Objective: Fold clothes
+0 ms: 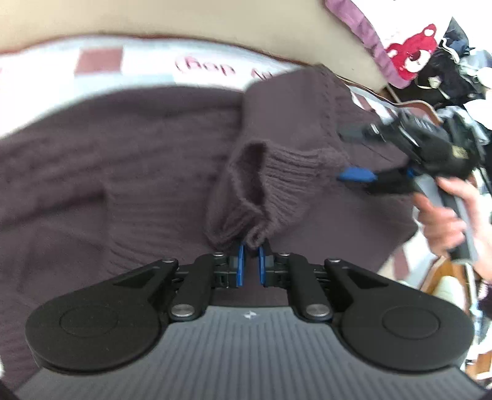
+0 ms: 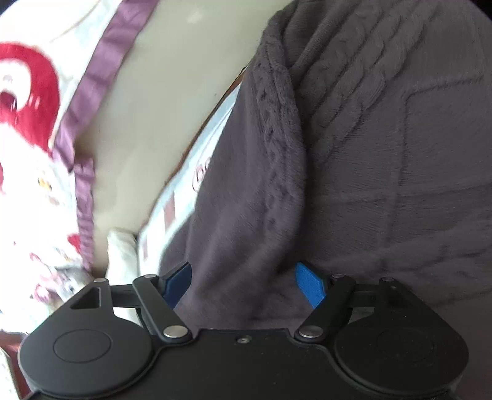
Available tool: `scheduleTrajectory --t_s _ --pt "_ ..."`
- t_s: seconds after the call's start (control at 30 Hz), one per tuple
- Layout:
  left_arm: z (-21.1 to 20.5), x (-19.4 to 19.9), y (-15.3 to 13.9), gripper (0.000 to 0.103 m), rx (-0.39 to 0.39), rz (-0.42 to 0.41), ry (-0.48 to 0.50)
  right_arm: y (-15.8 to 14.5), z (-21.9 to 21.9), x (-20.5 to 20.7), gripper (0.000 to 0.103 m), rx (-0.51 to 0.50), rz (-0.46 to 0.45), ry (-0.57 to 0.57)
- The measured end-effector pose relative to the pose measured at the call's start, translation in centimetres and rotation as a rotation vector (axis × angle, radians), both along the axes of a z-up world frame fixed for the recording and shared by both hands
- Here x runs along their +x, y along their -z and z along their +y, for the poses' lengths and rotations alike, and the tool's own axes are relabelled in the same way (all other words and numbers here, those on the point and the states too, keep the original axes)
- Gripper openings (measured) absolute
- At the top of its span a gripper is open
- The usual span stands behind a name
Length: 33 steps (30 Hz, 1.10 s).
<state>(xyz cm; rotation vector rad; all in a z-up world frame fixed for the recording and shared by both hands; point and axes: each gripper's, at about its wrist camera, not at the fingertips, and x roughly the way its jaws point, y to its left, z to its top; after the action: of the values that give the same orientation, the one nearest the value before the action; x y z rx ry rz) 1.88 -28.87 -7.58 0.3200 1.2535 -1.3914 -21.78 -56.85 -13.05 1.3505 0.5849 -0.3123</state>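
A dark purple-brown knitted sweater (image 1: 123,169) lies spread over the bed. One sleeve is folded across its body, and the ribbed cuff (image 1: 276,172) points toward me. My left gripper (image 1: 252,249) is shut on the edge of that cuff, with the knit bunched between the blue pads. In the left wrist view my right gripper (image 1: 353,154) is at the sweater's right side, held by a hand (image 1: 446,215), its fingers spread wide. In the right wrist view the right gripper (image 2: 243,274) stands open over a fold of the sweater (image 2: 369,154); the fabric lies between the pads, which do not press on it.
Under the sweater is a white sheet (image 1: 147,61) with red squares and lettering. A beige wall (image 1: 184,18) runs behind the bed. A blanket with a red bear and purple frill (image 1: 412,52) and a pile of dark clothes (image 1: 446,70) are at the far right.
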Motion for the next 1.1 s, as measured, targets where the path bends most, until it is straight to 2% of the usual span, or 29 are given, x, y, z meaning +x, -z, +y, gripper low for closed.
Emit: scheduleTrajectory --t_s 0.07,0.1,0.13,0.17,0.2,0.33,0.4,0.5,0.6,0.67,0.77,0.9,0.93,0.97,1.03,1.1 --pt "-0.1 -0.3 0.2 0.009 0.005 0.010 0.018 0.5 0.0 0.6 0.080 0.009 -0.019 0.027" --pt "-0.1 -0.4 0.1 0.009 0.005 0.004 0.027 0.6 0.0 0.9 0.075 -0.002 -0.024 0.035" --pt "-0.1 -0.4 0.0 0.009 0.002 -0.006 0.028 0.6 0.1 1.3 0.050 -0.041 -0.018 0.029" --pt "0.0 -0.4 -0.2 0.009 -0.003 -0.017 0.026 0.5 0.3 1.8 0.035 -0.084 -0.006 0.019" --pt "0.1 -0.2 -0.4 0.009 -0.007 -0.025 0.018 0.0 0.6 2.4 0.015 -0.145 0.009 -0.003" --pt "0.8 1.4 -0.7 0.009 -0.016 -0.014 -0.036 -5.8 4.4 1.2 0.013 -0.486 -0.090 -0.050" --pt "1.0 1.9 -1.0 0.009 -0.024 -0.033 -0.055 -8.2 7.2 -0.7 0.013 -0.596 -0.135 -0.055" --pt "1.3 2.3 -1.6 0.009 -0.031 -0.086 -0.075 -7.9 10.5 -2.5 0.012 -0.560 -0.063 -0.076" --pt "1.4 2.6 -2.0 0.009 -0.035 -0.109 -0.083 -5.5 13.1 -2.2 0.012 -0.593 0.144 -0.174" --pt "1.4 2.7 -2.0 0.009 -0.030 -0.101 -0.085 -4.4 13.5 -2.1 0.012 -0.567 0.200 -0.191" --pt "1.4 2.8 -1.9 0.009 -0.024 -0.089 -0.087 -4.6 12.8 -2.3 0.012 -0.486 0.173 -0.146" --pt "1.8 3.4 -2.3 0.009 -0.032 -0.092 -0.115 -5.3 10.6 -2.7 0.013 -0.321 0.052 -0.062" --pt "2.0 3.8 -2.4 0.009 -0.038 -0.083 -0.129 -5.0 10.3 -2.6 0.013 -0.314 0.080 -0.070" --pt "2.2 4.3 -2.6 0.010 -0.045 -0.070 -0.141 -4.7 10.1 -2.5 0.013 -0.323 0.121 -0.083" --pt "3.0 5.5 -2.9 0.013 -0.067 -0.047 -0.183 -4.3 10.8 -2.4 0.013 -0.435 0.274 -0.142" --pt "4.4 6.5 -3.1 0.013 -0.066 -0.069 -0.232 -4.0 12.1 -2.8 0.013 -0.509 0.348 -0.210"
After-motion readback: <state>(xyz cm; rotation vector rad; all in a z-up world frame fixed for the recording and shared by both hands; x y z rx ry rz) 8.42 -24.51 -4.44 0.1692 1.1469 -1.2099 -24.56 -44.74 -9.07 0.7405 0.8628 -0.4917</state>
